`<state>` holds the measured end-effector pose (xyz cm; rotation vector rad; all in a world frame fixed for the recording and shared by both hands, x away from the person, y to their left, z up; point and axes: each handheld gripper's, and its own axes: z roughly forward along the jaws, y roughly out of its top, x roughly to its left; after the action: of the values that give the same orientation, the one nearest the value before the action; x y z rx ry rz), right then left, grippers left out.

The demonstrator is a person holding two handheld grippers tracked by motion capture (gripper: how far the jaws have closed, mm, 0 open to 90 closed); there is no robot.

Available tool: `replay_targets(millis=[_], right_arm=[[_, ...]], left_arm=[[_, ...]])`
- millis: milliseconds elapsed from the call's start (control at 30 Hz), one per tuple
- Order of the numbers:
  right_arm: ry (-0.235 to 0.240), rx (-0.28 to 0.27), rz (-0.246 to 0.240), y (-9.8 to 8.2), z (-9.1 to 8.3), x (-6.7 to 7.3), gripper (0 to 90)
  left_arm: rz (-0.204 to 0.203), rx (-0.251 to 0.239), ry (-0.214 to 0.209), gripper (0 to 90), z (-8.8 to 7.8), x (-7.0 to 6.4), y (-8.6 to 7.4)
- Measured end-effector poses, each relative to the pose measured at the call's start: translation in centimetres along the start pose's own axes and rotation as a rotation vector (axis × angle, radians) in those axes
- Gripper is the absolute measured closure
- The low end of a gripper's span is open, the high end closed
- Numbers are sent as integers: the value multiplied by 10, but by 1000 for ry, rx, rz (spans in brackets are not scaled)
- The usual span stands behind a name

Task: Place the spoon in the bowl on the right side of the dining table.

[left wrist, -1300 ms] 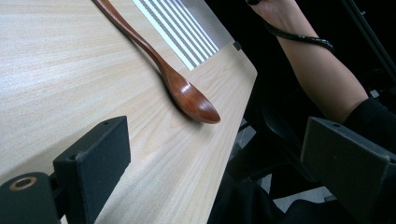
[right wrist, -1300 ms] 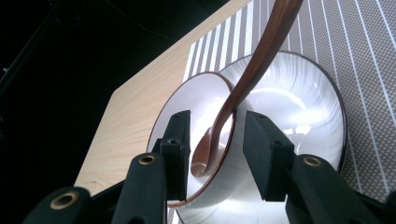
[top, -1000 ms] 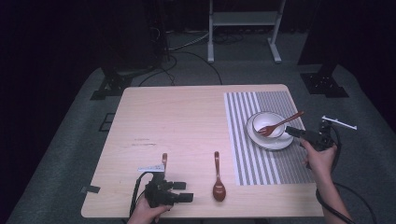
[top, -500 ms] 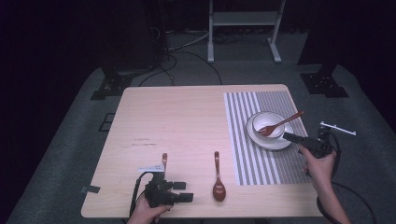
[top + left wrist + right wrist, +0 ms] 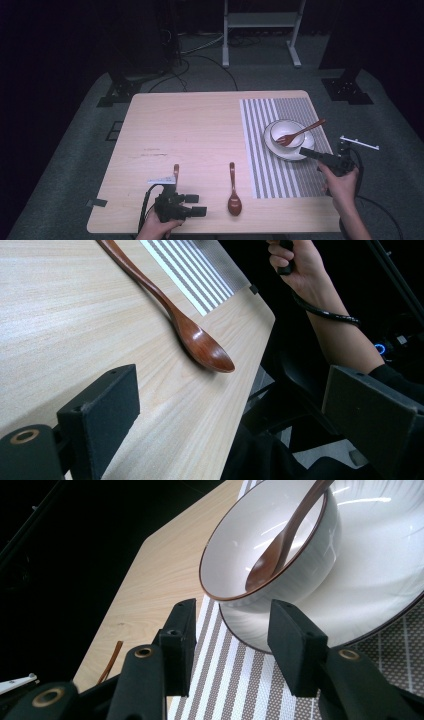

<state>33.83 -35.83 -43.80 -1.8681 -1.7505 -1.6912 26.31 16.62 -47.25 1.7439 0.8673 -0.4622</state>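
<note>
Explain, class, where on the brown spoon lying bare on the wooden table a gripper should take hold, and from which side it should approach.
Grip the brown spoon at mid-handle, probably coming down from above with the jaws across the handle. It lies flat on the table, handle pointing away from the person, wide scoop nearest the front edge. The handle is slim and lifts slightly off the wood; the scoop is wider and rounded. The open left gripper sits closest.
</note>
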Motion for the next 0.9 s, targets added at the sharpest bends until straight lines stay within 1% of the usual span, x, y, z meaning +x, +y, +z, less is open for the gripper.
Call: replay_targets(millis=[333, 533, 633, 867, 900], right_arm=[[13, 17, -4, -13, -2, 3, 506], [36, 26, 1, -23, -3, 6, 487], [48, 27, -6, -28, -4, 9, 482], [55, 40, -13, -35, -3, 13, 471], [58, 42, -8, -36, -2, 13, 470]], left_arm=[[0, -1, 0, 70, -1, 0, 0], [1, -1, -1, 70, -1, 0, 0], [3, 0, -2, 70, 0, -1, 0], [3, -2, -2, 70, -1, -1, 0], [3, -1, -1, 70, -1, -1, 0]])
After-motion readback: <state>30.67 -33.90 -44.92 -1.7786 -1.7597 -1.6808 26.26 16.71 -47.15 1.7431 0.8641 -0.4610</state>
